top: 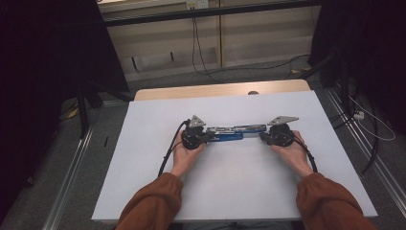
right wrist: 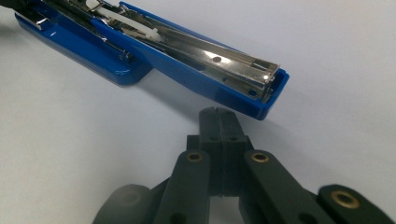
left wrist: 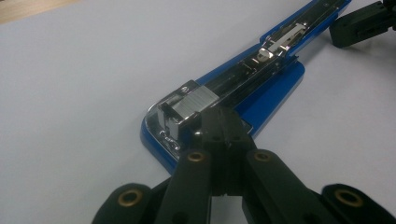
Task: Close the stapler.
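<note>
Your stapler (top: pixel 233 132) lies swung open flat mid-table (top: pixel 158 143); no readable branding on it. Left gripper (left wrist: pixel 223 122) is closed empty, tips at its hinge end. Right gripper (right wrist: pixel 218 116) is closed empty, just short of the far tip.

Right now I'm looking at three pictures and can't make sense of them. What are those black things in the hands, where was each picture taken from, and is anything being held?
No robot arm here: a person holds a hand tool in each hand, the left gripper and the right gripper. Each ends in two black fingers that can pinch. The high view looks down from above; the other two pictures come from small cameras riding on each gripper.

On the white table lies a blue stapler, swung open flat so its metal staple channel shows. Both grippers are shut, fingers pressed together. The left one's tips rest against the stapler's base end; the right one's point at the other end, with a small gap. Nothing is gripped.
</note>
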The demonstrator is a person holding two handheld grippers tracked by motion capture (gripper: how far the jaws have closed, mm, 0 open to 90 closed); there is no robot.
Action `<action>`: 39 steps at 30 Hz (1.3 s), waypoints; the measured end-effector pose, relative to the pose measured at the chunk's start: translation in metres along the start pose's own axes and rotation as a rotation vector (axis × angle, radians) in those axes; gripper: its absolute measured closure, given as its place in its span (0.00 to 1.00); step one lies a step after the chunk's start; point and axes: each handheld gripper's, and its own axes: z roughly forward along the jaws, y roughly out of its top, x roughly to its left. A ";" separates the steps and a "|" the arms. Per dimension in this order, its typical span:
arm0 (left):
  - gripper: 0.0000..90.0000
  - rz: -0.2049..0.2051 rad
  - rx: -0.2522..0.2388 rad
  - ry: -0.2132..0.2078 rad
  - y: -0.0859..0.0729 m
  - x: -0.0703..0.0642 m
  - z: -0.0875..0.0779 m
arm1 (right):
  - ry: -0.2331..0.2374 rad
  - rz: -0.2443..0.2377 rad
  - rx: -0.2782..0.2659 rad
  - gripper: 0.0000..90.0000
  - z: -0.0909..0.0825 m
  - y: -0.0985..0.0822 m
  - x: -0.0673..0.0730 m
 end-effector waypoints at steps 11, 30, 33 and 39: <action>1.00 0.007 -0.008 -0.011 -0.001 0.001 0.000 | -0.004 0.008 -0.007 1.00 0.002 0.001 0.000; 1.00 0.008 -0.008 -0.011 -0.001 0.000 0.000 | -0.012 0.014 -0.046 1.00 -0.001 0.004 0.000; 1.00 0.010 -0.011 -0.010 -0.001 0.001 0.001 | -0.010 0.013 -0.053 1.00 -0.002 0.004 0.000; 1.00 0.010 -0.016 0.004 -0.002 -0.002 0.000 | -0.009 0.018 -0.058 1.00 -0.002 0.004 0.000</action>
